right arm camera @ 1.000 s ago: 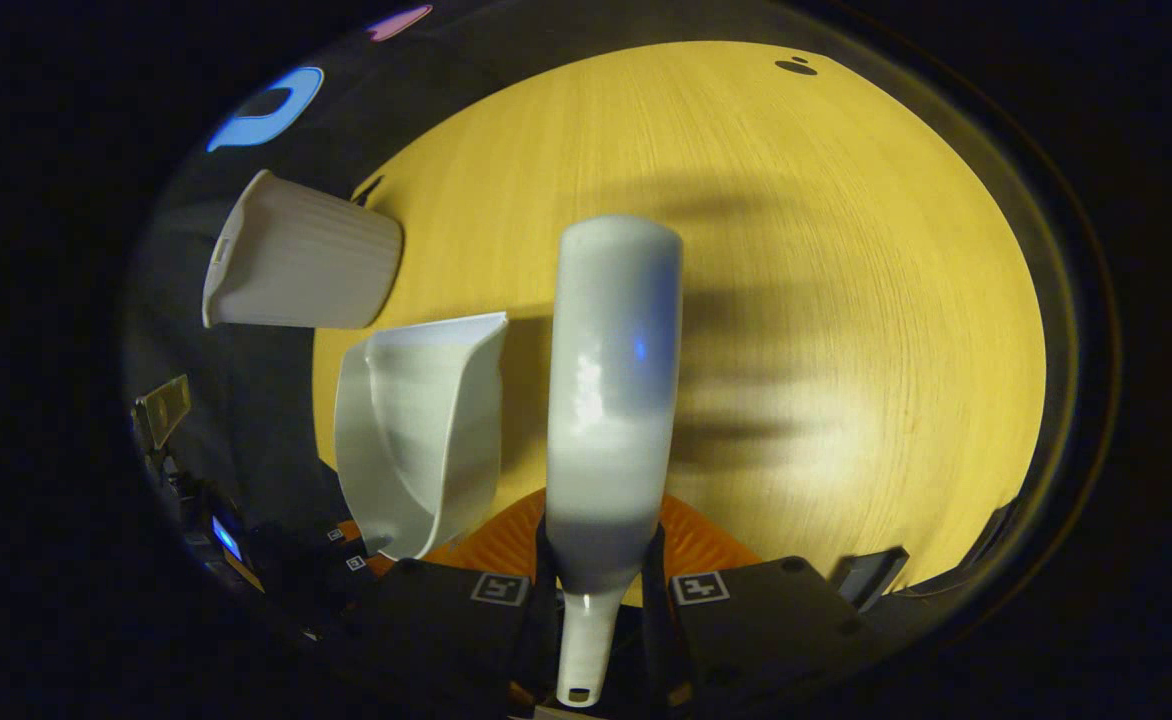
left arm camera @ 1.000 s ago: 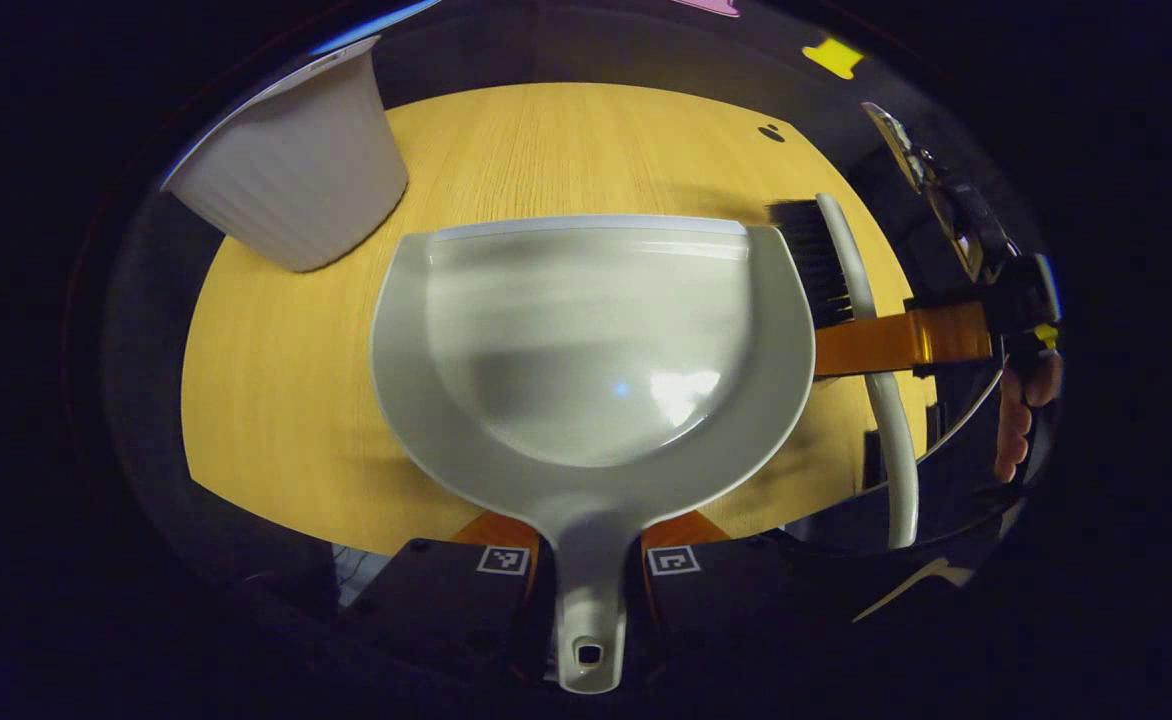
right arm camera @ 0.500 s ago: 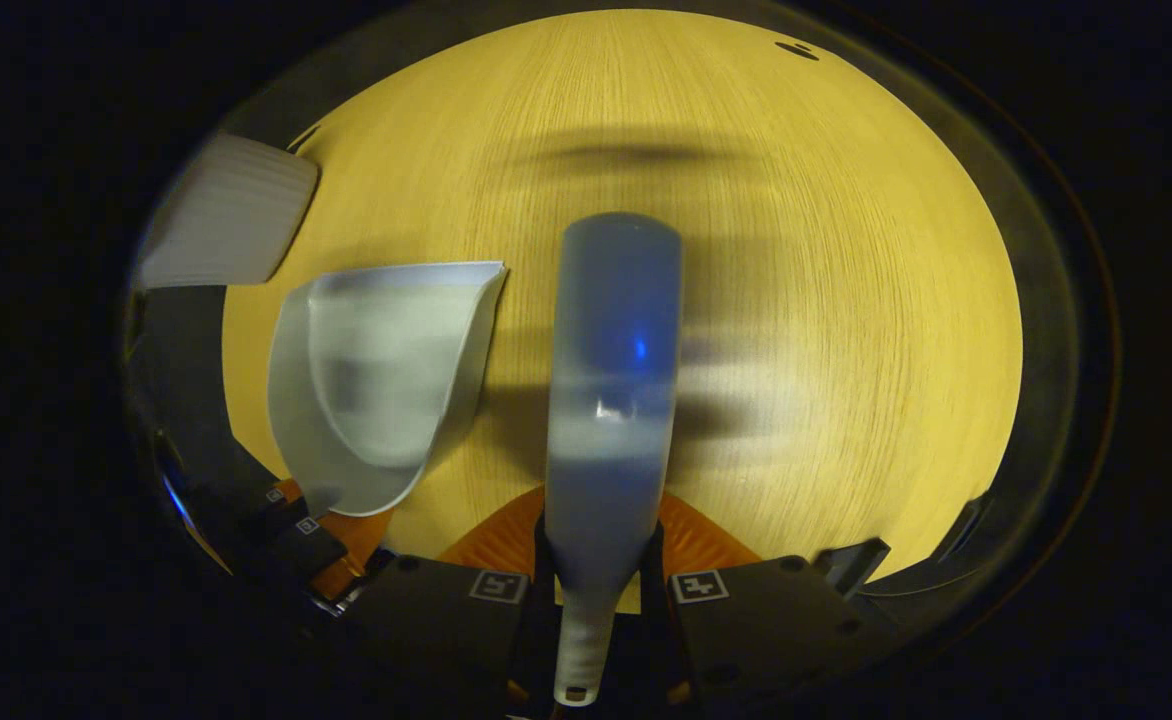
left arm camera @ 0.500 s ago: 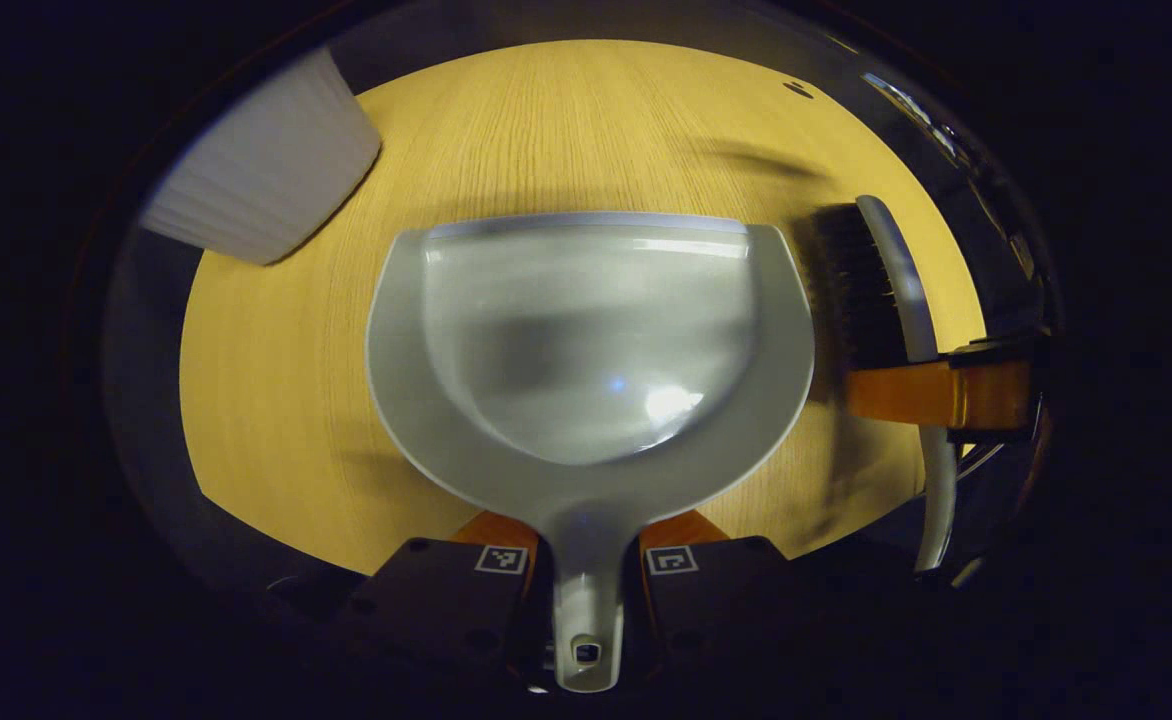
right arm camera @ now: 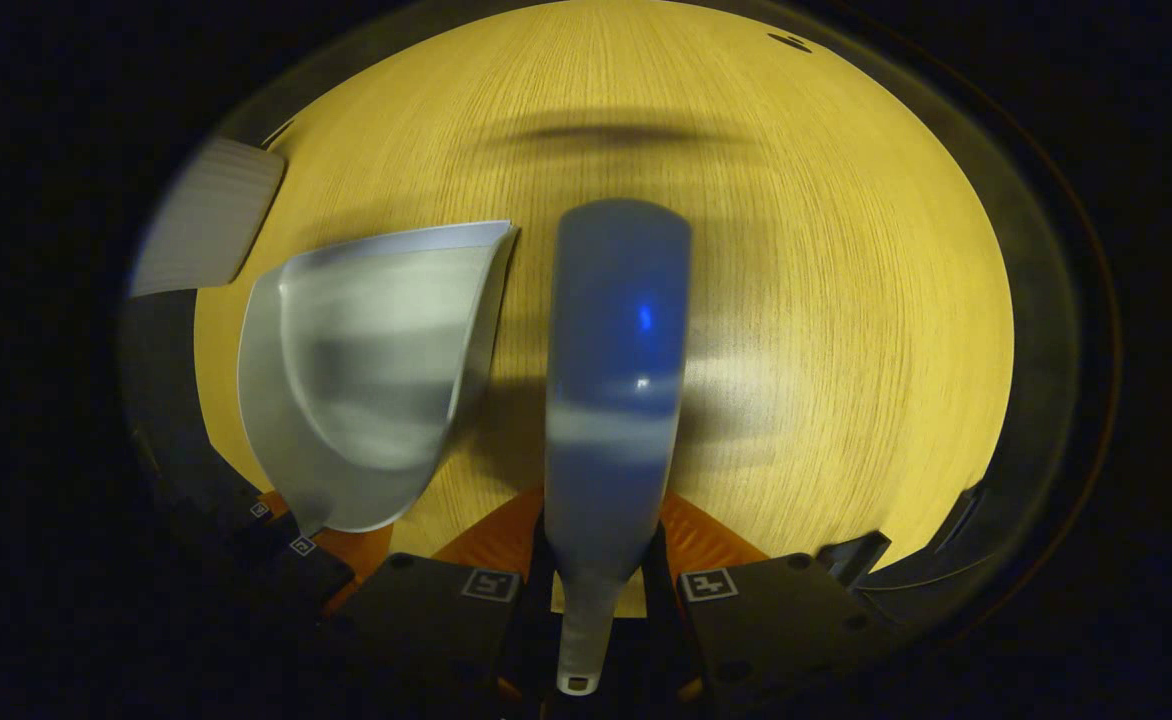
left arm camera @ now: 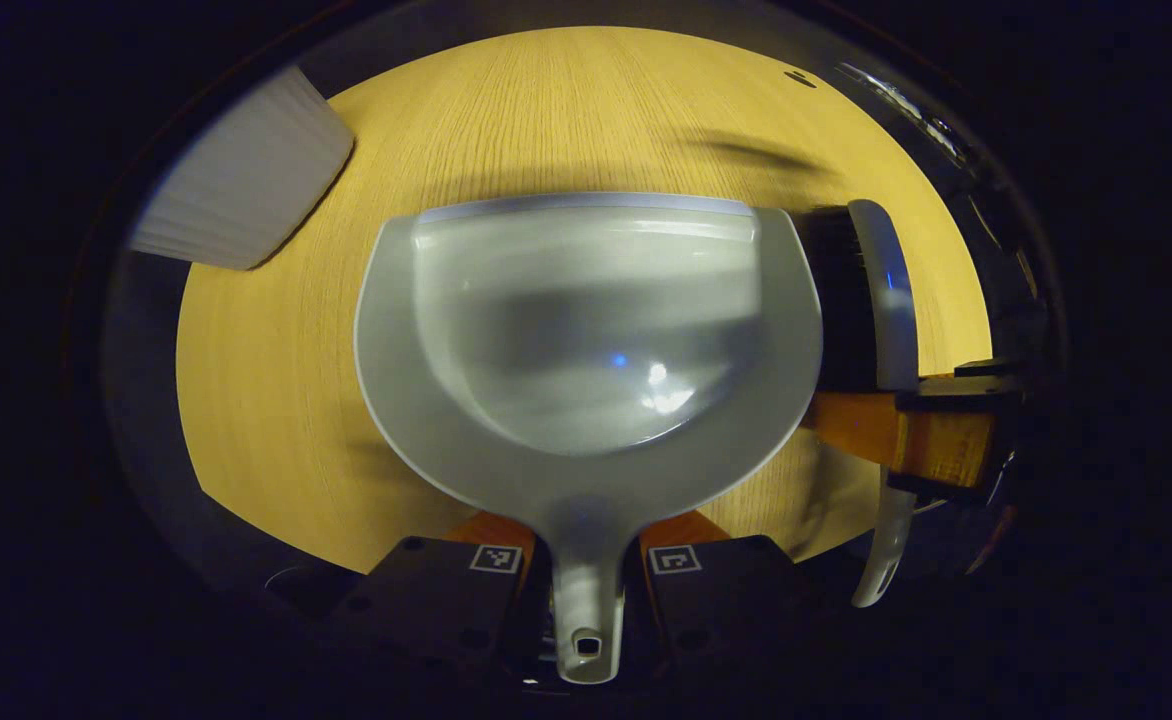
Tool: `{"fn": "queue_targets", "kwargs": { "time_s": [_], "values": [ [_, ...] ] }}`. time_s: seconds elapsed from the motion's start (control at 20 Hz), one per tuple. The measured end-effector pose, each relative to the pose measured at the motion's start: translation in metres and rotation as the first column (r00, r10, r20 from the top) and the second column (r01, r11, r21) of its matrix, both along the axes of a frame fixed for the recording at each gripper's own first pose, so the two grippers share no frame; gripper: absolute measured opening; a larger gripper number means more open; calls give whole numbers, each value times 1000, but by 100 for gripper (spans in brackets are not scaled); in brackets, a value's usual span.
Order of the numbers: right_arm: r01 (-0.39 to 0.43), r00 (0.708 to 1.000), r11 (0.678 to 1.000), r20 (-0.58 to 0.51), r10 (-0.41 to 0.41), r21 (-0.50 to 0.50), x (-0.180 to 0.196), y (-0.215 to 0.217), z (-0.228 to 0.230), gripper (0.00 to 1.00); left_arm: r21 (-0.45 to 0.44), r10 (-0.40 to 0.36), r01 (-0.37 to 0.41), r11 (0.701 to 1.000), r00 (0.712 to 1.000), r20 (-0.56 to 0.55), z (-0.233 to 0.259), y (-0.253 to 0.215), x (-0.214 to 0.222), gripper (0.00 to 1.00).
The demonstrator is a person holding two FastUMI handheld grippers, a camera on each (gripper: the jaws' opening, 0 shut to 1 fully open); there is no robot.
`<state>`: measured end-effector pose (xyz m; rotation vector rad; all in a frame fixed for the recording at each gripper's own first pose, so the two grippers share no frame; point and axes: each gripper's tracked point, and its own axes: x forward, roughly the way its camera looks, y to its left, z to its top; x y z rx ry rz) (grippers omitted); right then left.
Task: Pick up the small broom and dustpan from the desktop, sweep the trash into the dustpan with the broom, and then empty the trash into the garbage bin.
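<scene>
Left gripper view has the desk (left arm camera: pixel 276 400) as the widest thing, bare pale wood with no trash that I can make out on it or in the pan. Next in size is the dustpan (left arm camera: pixel 586 330), hollow up, its lip toward the far edge of the desk; the left gripper (left arm camera: pixel 586 560) pinches its handle between both fingers. At the upper left stands the ribbed white bin (left arm camera: pixel 246 180), near the desk's far left corner and apart from the pan. Just beside the pan's right edge is the broom (left arm camera: pixel 881 300), bristles facing the pan.

Right gripper view looks down the broom's back (right arm camera: pixel 616 360), with the right gripper (right arm camera: pixel 596 590) clamped on its narrow neck, both fingers pressing it. The dustpan (right arm camera: pixel 376 370) sits just to its left, the bin (right arm camera: pixel 211 215) beyond.

Judging from the empty pan and both tools already held, the sweep is the step in hand. To do it well, keep the pan's lip flat on the wood and draw the bristles low toward it, broom square to the lip. The bin is close enough to knock with the pan; a small dark mark (right arm camera: pixel 791 42) lies by the far edge.
</scene>
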<state>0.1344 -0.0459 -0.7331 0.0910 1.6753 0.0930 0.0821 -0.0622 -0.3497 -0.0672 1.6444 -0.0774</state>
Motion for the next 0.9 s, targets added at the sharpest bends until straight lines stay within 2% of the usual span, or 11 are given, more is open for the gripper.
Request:
{"fn": "queue_targets", "kwargs": {
  "time_s": [0.1,0.15,0.25,0.3,0.35,0.45,0.5,0.55,0.6,0.75,0.9],
  "values": [
    [-1,1000,1000,-20,0,-13,-3,3,3,56,-15,-8,8,1000,1000,-21,1,-2,-3,31],
    [4,1000,1000,-17,-4,-10,-6,3,3,71,-15,-10,9,1000,1000,-12,2,-2,-2,33],
    [27,1000,1000,-2,-27,-9,-10,-1,9,100,15,11,-11,1000,999,37,-1,1,4,66],
    [40,999,999,8,-40,0,-10,-1,12,99,-14,34,-33,999,999,31,1,-5,2,83],
    [47,999,999,12,-47,10,-12,-1,16,89,-46,58,-56,997,998,27,3,-12,-1,83],
    [58,998,998,35,-58,22,-12,-1,25,89,-39,85,-83,996,995,51,5,-13,0,84],
    [59,997,998,46,-60,25,-12,-1,28,99,-17,82,-81,997,994,66,5,-9,0,84],
    [57,997,998,57,-58,28,-14,-2,33,89,9,80,-81,997,993,90,7,-4,3,84],
    [48,996,998,76,-51,30,-16,-2,39,99,28,77,-80,996,992,99,10,1,1,84],
    [11,987,999,160,-19,50,-23,1,63,99,2,107,-108,994,985,136,19,-4,1,84],
    [3,967,997,252,-23,81,-26,2,92,100,5,131,-135,991,964,231,33,-2,6,84]
  ]
}}
